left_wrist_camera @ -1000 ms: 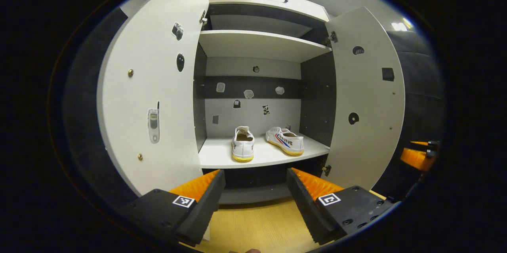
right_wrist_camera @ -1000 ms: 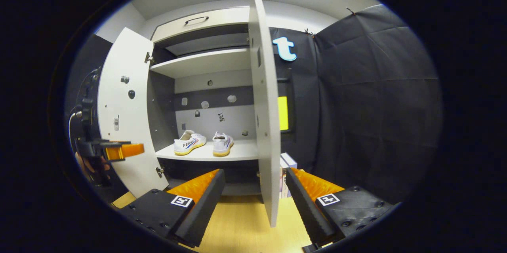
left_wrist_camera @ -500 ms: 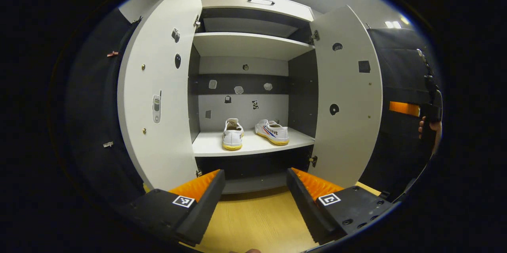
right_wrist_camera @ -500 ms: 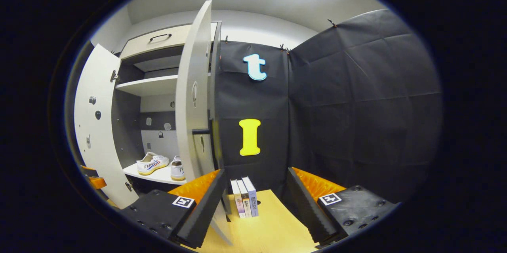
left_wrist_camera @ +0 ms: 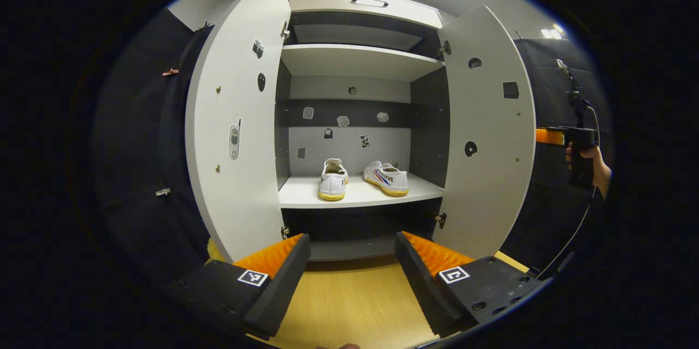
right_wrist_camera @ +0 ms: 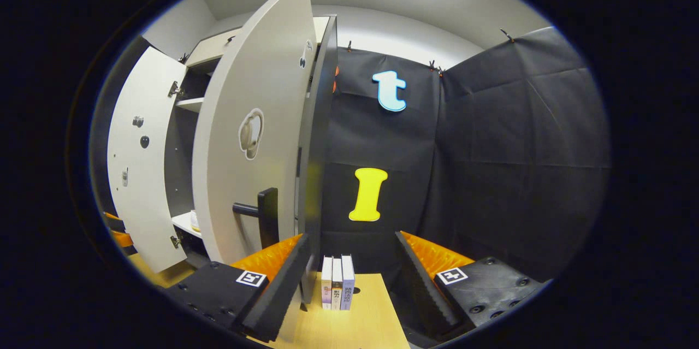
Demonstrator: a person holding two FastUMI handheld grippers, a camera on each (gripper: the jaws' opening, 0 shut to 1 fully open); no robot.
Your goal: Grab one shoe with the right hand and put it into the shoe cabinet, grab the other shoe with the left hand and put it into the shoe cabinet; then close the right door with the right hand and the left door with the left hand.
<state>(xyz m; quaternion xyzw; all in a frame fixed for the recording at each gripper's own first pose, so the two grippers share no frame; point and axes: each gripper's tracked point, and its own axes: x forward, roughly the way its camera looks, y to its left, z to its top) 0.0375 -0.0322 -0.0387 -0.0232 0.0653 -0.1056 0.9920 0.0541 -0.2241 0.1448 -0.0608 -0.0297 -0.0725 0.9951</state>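
Two white shoes stand on the cabinet's lower shelf (left_wrist_camera: 306, 196), one heel-on (left_wrist_camera: 333, 179) and one turned sideways (left_wrist_camera: 386, 178). Both doors are swung open, the left door (left_wrist_camera: 235, 136) and the right door (left_wrist_camera: 486, 136). My left gripper (left_wrist_camera: 352, 278) is open and empty, back from the cabinet over the wooden floor. My right gripper (right_wrist_camera: 352, 278) is open and empty on the outer side of the right door (right_wrist_camera: 251, 136), with the door's black handle (right_wrist_camera: 266, 213) just above its left finger. In the left gripper view the right gripper (left_wrist_camera: 549, 136) pokes out behind that door, held by a hand (left_wrist_camera: 587, 160).
Three books (right_wrist_camera: 337, 289) stand upright on a light wooden surface (right_wrist_camera: 371, 321) between my right gripper's fingers, beside the cabinet. Black cloth walls close the booth on both sides. The upper shelf (left_wrist_camera: 355, 59) holds nothing. The left door (right_wrist_camera: 136, 163) stands wide open.
My right gripper has swung from in front of the cabinet round to the outer face of the right door, near its handle. My left gripper has drawn back a little. The shoes have not moved.
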